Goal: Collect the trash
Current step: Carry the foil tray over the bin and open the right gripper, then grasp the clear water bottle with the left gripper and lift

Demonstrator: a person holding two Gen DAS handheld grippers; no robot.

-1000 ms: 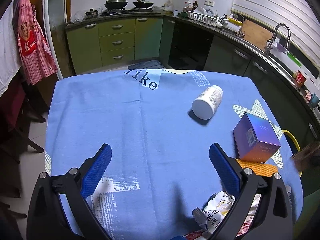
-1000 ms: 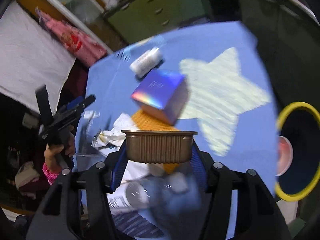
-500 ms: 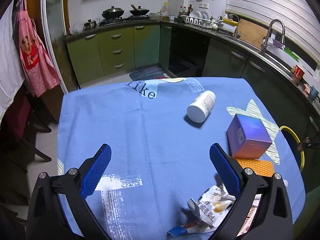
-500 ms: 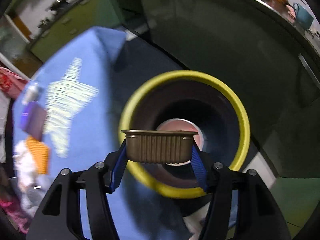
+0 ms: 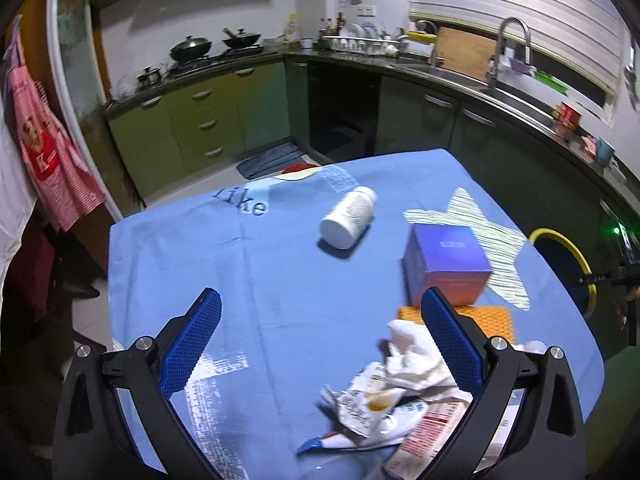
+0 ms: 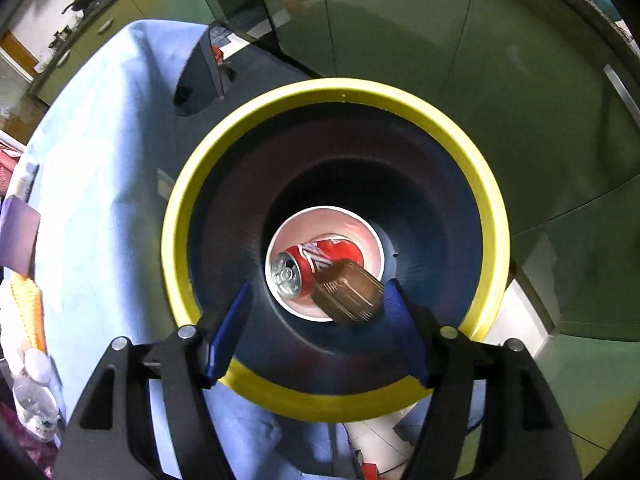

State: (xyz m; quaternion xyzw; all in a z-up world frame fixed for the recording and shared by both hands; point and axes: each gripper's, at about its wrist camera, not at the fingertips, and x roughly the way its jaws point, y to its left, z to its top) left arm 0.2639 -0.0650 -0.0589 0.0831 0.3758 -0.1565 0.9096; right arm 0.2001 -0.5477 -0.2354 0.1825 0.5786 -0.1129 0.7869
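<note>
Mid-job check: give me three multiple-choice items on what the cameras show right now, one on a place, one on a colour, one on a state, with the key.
1. Where is the brown ribbed foil tray?
A. On the blue tablecloth
B. Inside the yellow-rimmed dark bin, beside a red drink can
C. On the kitchen counter

2. What colour is the cube-shaped cardboard box on the blue tablecloth?
A. Purple
B. Green
C. White

3. How does the white plastic bottle sit?
A. Upright
B. Lying on its side
C. Held in a gripper

Key:
1 B: the right wrist view shows the tray down in the yellow-rimmed dark bin by the red drink can, clear of the right gripper, whose jaws are opening.
2 A: its faces read purple.
3 B: it lies flat, its round end facing the open, empty left gripper.
</note>
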